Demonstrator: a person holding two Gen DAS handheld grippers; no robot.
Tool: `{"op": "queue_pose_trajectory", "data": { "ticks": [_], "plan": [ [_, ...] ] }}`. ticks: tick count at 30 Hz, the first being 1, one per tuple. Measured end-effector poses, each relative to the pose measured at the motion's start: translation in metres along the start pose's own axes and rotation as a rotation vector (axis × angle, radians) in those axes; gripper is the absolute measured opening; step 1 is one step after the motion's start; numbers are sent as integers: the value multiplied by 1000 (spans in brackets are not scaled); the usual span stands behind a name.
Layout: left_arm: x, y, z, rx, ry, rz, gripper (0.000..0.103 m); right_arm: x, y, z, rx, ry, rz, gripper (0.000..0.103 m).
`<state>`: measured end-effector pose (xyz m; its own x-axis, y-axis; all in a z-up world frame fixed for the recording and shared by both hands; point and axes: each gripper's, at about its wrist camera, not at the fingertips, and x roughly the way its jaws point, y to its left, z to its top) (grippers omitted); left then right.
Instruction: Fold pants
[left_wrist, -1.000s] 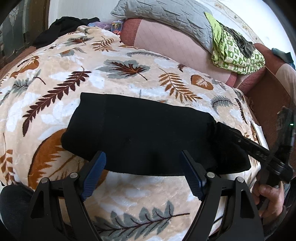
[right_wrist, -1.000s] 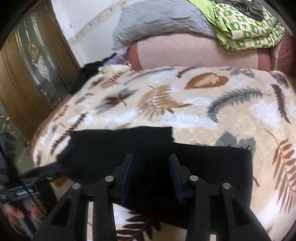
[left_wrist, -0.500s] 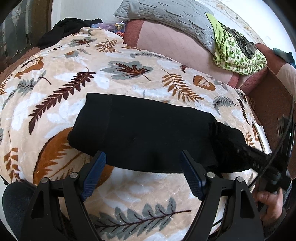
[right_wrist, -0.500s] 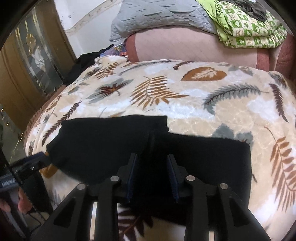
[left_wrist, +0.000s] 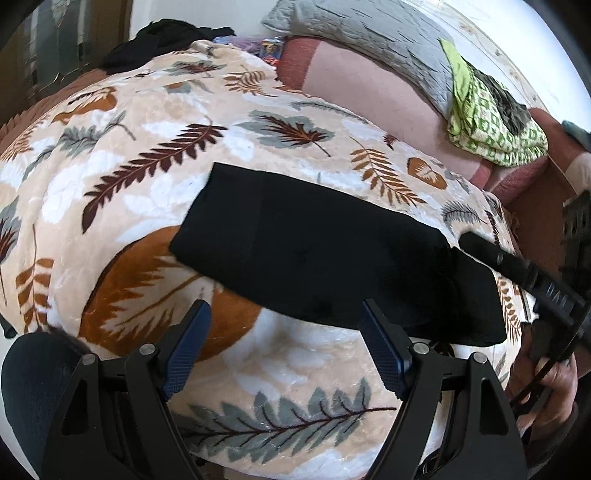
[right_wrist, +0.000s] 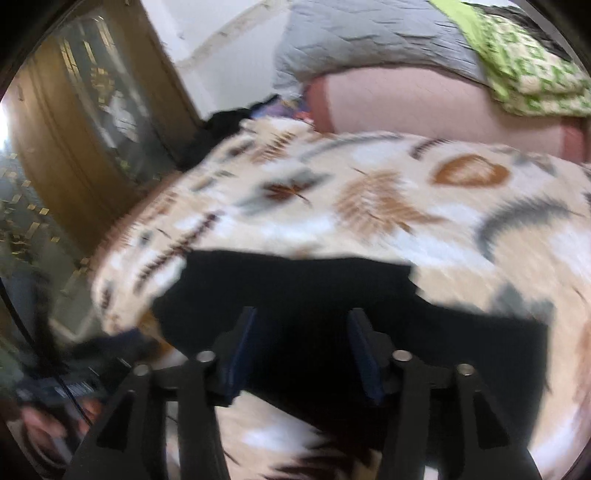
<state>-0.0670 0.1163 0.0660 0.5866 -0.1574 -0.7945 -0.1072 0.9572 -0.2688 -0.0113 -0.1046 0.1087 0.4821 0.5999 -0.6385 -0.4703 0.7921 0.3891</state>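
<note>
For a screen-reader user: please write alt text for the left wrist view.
Folded black pants lie on a leaf-patterned blanket, just beyond the open, empty left gripper. At the right edge, the right gripper hovers by the pants' end, held by a hand.

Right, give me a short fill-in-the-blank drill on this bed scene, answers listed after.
1. The folded pants are ____ in colour.
2. The pants lie on a blanket printed with ____.
3. The left claw hovers with its pads apart and holds ____.
4. The green patterned cloth rests next to a ____ quilted pillow.

Missing words: black; leaves; nothing; grey
</note>
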Motion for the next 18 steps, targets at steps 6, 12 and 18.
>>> {"op": "queue_pose_trajectory", "data": {
  "ticks": [6,12,18],
  "plan": [
    [-2,27,-4,-126,12,-20,84,43,35,24,-89,41,68,58],
    [7,44,-6,-202,25,-9,84,88,62,40,-182,112,117,63],
    [25,48,-1,-237,58,-13,84,126,73,53,-222,171,125,64]
  ]
}}
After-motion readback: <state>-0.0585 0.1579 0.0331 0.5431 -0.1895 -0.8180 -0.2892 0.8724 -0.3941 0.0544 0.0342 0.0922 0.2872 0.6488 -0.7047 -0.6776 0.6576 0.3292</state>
